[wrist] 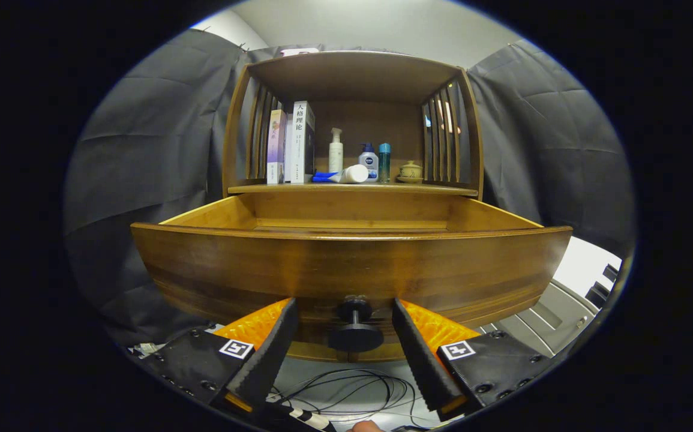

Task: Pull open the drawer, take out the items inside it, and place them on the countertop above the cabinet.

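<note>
The wooden drawer (pixel 352 264) is seen pulled out of the cabinet (pixel 352 120), its front panel just ahead of the gripper (pixel 346 312). The 2 fingers are held apart, one on each side of the dark round knob (pixel 355 336), without touching it. On the countertop (pixel 352 188) above the drawer, books (pixel 292 144), a pump bottle (pixel 336 151), a lying tube (pixel 343 175), 2 small bottles (pixel 376 162) and a lidded cup (pixel 410 171) are lined up. Cables (pixel 346 390) are seen below the knob.

Dim, soft overhead light; sharp centre, strong fisheye bowing.
</note>
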`<action>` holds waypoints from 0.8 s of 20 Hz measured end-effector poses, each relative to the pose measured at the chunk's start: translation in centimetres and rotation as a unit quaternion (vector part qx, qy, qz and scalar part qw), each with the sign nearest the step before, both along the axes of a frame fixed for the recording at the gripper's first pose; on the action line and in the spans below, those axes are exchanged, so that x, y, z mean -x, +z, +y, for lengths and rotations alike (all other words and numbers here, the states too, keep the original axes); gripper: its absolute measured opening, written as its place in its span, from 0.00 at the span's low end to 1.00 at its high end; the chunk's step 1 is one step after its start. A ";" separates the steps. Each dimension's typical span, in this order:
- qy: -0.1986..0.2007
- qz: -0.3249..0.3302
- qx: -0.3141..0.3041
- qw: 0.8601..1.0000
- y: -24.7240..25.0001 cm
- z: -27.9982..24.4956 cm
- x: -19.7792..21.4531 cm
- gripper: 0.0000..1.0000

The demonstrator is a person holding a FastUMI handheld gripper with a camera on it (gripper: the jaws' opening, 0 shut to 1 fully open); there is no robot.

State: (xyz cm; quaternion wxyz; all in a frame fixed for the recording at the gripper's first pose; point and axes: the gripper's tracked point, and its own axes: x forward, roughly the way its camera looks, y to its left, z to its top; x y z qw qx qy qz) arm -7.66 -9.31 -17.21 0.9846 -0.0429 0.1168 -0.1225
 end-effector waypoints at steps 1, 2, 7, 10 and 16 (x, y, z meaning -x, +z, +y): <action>0.003 -0.002 0.002 1.000 0.2 0.1 -0.3 0.98; 0.004 -0.004 0.004 1.000 0.2 0.2 -0.3 0.98; 0.006 -0.010 0.012 1.000 0.2 0.3 -0.5 0.98; 0.006 -0.014 0.013 1.000 0.3 0.3 -0.7 0.98; 0.007 -0.020 0.016 1.000 0.7 0.0 -1.9 0.98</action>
